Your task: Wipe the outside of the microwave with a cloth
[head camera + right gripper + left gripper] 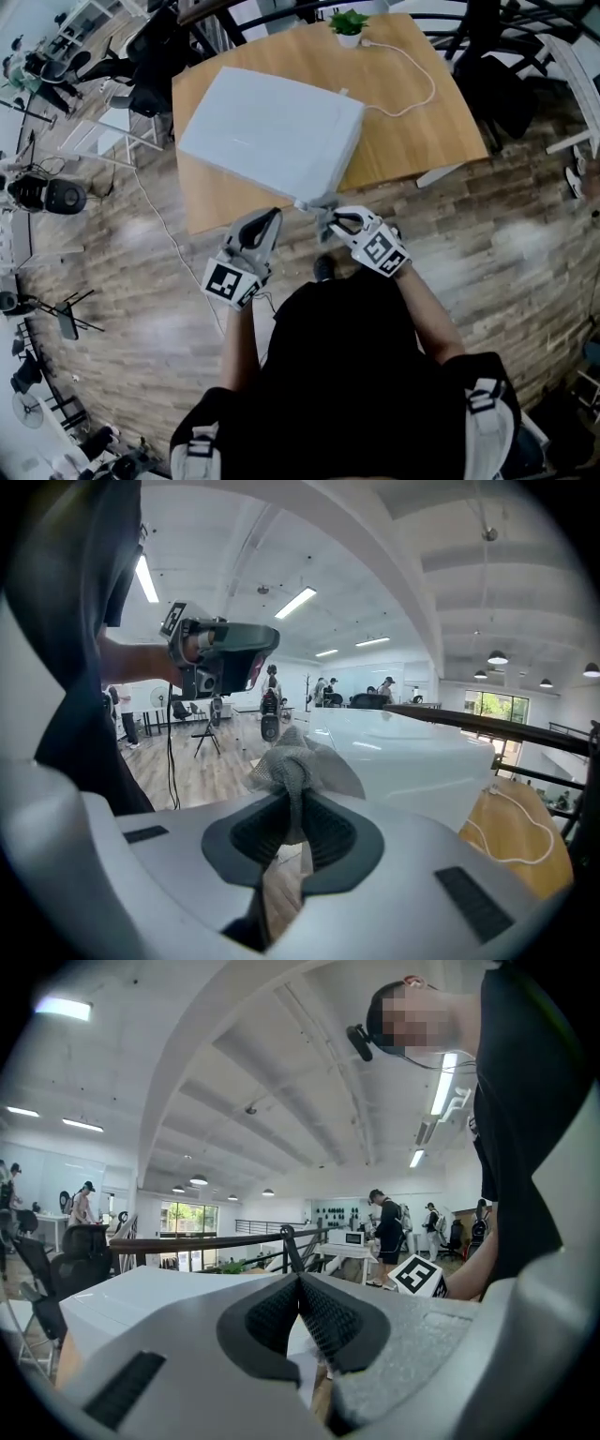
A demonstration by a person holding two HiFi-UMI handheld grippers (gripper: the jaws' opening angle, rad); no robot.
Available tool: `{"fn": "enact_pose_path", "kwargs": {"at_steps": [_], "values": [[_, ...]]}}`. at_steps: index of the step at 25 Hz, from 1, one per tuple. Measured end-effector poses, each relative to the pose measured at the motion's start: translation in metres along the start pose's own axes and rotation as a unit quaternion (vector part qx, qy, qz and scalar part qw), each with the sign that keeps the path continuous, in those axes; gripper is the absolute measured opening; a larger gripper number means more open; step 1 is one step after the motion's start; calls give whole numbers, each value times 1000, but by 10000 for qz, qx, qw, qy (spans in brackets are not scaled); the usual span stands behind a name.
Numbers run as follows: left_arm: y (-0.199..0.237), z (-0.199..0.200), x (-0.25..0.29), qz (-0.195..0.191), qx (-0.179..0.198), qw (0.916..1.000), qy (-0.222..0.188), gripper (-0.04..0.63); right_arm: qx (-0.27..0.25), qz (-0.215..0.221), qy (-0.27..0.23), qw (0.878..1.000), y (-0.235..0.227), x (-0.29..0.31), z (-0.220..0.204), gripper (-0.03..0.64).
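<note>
Currently we read this as the start of wiping: cloth in hand, brought to the microwave (267,127), no clear stroke under way. The right gripper (292,829) is clamped on the bunched grey cloth (286,766), which sticks out past the jaws. The left gripper (300,1309) is closed with nothing in it, held just beside the right one at about 9 o'clock of it.

The microwave sits on the counter (422,131), at 12 o'clock from both grippers, toward the counter's near-left part. The cloth is at its near corner; we cannot tell whether it touches.

Its long axis runs roughly 9 to 3 o'clock, tipped slightly toward 4. A cable (412,94) leaves near its far-right corner, so we judge the front faces about 6 to 7 o'clock, toward the person; no door is visible to us.

Next move, as we judge it: press the cloth flat on the near face or top and sweep along the long axis.
</note>
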State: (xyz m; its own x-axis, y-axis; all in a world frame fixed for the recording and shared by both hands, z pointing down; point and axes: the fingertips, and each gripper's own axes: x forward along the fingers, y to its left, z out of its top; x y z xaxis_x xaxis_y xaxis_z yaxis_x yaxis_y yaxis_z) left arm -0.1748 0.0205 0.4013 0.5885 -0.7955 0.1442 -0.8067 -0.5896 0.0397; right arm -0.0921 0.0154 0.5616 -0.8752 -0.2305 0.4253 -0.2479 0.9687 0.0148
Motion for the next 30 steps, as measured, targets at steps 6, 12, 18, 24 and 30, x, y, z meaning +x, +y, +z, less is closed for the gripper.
{"fn": "enact_pose_path", "kwargs": {"at_steps": [6, 12, 18, 24, 30], "values": [[0, -6, 9, 369, -42, 9989, 293, 2, 45, 449, -114, 9989, -15, 18, 1, 38], [0, -4, 14, 574, -67, 9978, 335, 2, 9, 594, -150, 9981, -24, 22, 2, 38], [0, -3, 21, 709, -95, 9969, 320, 2, 15, 622, -202, 9979, -29, 25, 3, 38], [-1, -1, 28, 777, -109, 9964, 313, 2, 35, 599, -216, 9980, -43, 23, 1, 38], [0, -2, 35, 851, -104, 9959, 298, 2, -23, 416, -223, 9989, -71, 20, 2, 40]]}}
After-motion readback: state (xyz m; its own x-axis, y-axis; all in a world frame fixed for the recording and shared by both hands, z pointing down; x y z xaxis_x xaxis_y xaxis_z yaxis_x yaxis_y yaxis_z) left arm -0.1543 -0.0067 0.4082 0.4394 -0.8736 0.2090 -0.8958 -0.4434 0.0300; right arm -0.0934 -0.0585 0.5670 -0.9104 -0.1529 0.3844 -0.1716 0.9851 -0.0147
